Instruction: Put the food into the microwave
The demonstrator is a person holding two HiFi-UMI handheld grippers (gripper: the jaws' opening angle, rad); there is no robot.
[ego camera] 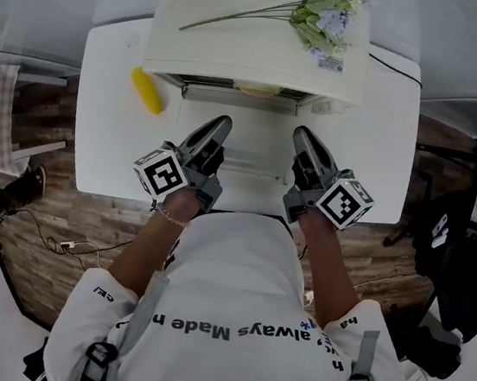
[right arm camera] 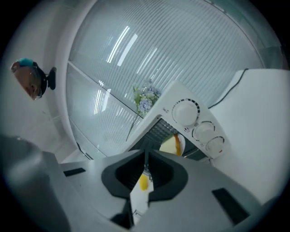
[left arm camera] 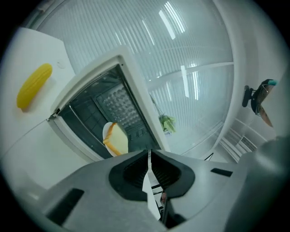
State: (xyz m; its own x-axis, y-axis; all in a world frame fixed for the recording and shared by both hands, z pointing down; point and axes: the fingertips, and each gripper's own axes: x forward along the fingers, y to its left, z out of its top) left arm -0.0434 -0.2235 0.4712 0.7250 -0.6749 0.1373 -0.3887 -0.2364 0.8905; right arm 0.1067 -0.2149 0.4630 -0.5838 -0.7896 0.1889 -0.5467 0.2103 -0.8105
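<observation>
1. The left gripper (left arm camera: 148,153) has its jaws pressed together with only a thin slit between them; they grip nothing.
2. The right gripper (right arm camera: 146,156) has its jaws closed the same way, with nothing in their grip; a small yellow patch shows through the slit, too small to tell what it is.
3. Both grippers hover side by side over the near half of the white desk (ego camera: 106,137); the left one points at the left part and the right one at the right part of the folded-down door (ego camera: 250,139).
4. The microwave (ego camera: 250,39) stands at the middle of the desk's far edge, open; three white knobs (right arm camera: 186,111) line its front.
5. Inside it a slice of bread (left arm camera: 117,139) lies on a white plate (left arm camera: 106,131).
6. A yellow corn cob (ego camera: 147,90) lies on the desk toward the far left corner, just beside the microwave's left side.
7. A spray of flowers (ego camera: 327,14) lies across the microwave's top.
</observation>
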